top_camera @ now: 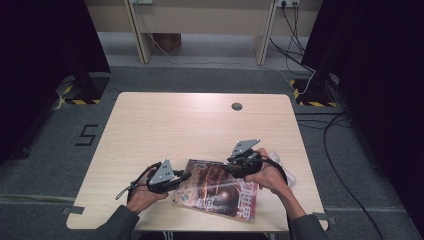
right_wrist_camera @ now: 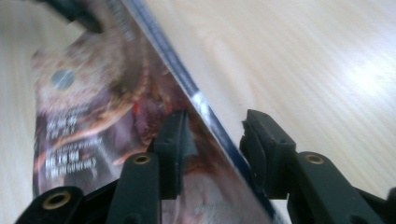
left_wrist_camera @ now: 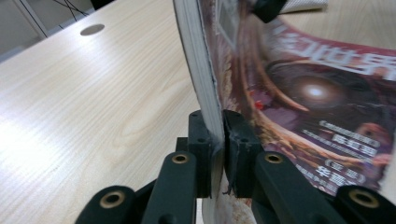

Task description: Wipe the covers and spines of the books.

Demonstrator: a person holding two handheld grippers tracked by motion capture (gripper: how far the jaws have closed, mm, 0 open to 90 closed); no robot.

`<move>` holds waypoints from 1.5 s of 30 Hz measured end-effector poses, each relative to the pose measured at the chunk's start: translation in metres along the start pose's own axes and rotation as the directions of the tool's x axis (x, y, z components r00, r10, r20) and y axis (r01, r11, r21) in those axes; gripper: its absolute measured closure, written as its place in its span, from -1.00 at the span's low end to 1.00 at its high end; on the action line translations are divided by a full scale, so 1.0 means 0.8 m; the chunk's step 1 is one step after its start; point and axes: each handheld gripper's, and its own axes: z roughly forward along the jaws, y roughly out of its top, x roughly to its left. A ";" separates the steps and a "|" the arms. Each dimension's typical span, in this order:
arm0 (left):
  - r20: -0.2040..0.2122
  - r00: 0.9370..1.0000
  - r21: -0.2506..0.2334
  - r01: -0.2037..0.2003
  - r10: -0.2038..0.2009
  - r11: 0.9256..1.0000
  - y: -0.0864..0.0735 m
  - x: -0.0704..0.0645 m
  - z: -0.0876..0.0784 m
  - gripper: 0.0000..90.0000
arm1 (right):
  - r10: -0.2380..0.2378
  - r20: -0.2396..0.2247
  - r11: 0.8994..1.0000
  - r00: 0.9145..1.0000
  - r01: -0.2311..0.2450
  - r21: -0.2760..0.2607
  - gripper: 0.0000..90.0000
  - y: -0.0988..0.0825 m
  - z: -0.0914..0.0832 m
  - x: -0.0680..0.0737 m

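A glossy magazine with a dark reddish-brown cover (top_camera: 217,190) lies near the front edge of the pale wooden table (top_camera: 165,125), toward its front right corner; the left gripper (left_wrist_camera: 219,135) has its black jaws clamped on the magazine's page edge, lifting it; the right gripper (right_wrist_camera: 212,140) straddles the opposite edge with its jaws apart, not pressing; white cloth (top_camera: 282,165) lies beside it.

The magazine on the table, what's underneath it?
The magazine lies on the wooden table, its left edge lifted by the left gripper. Whatever lies under its flat part is hidden.
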 end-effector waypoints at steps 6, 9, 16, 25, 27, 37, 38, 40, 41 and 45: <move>-0.038 0.999 -0.009 0.007 -0.007 1.000 -0.002 -0.009 -0.012 0.86 | 0.163 0.065 0.982 0.985 -0.155 -0.108 0.03 -0.010 -0.024 -0.015; -0.043 0.999 -0.006 0.014 -0.014 1.000 -0.002 -0.014 -0.018 0.86 | 0.242 0.111 0.964 0.964 -0.225 -0.141 -0.09 -0.021 -0.035 -0.016; -0.048 0.997 0.013 0.054 -0.053 0.998 -0.004 -0.021 -0.024 0.86 | 0.276 0.230 0.959 0.933 -0.249 -0.139 -0.03 -0.055 -0.053 -0.017; -0.057 0.997 0.023 0.055 -0.054 0.998 0.000 -0.030 -0.030 0.86 | 0.296 0.388 0.954 0.873 -0.290 -0.077 0.15 -0.099 -0.066 -0.036; -0.057 0.997 0.023 0.059 -0.058 0.998 0.001 -0.032 -0.030 0.86 | 0.305 0.403 0.950 0.863 -0.305 -0.067 0.20 -0.110 -0.066 -0.041; -0.061 0.997 0.027 0.057 -0.055 0.998 0.000 -0.032 -0.029 0.86 | 0.337 0.436 0.933 0.834 -0.358 -0.037 0.34 -0.138 -0.063 -0.058; -0.062 0.997 0.027 0.056 -0.054 0.998 0.001 -0.033 -0.029 0.86 | 0.332 0.440 0.934 0.834 -0.355 -0.033 0.36 -0.140 -0.062 -0.059; -0.063 0.996 0.027 0.057 -0.056 0.998 0.001 -0.033 -0.029 0.86 | 0.326 0.442 0.934 0.836 -0.357 -0.014 0.38 -0.141 -0.059 -0.061; -0.065 0.996 0.026 0.055 -0.053 0.998 0.001 -0.033 -0.029 0.86 | 0.330 0.441 0.933 0.835 -0.360 -0.017 0.40 -0.142 -0.058 -0.060; -0.064 0.996 0.030 0.057 -0.055 0.998 0.001 -0.033 -0.029 0.86 | 0.334 0.432 0.929 0.838 -0.371 0.001 0.46 -0.147 -0.053 -0.062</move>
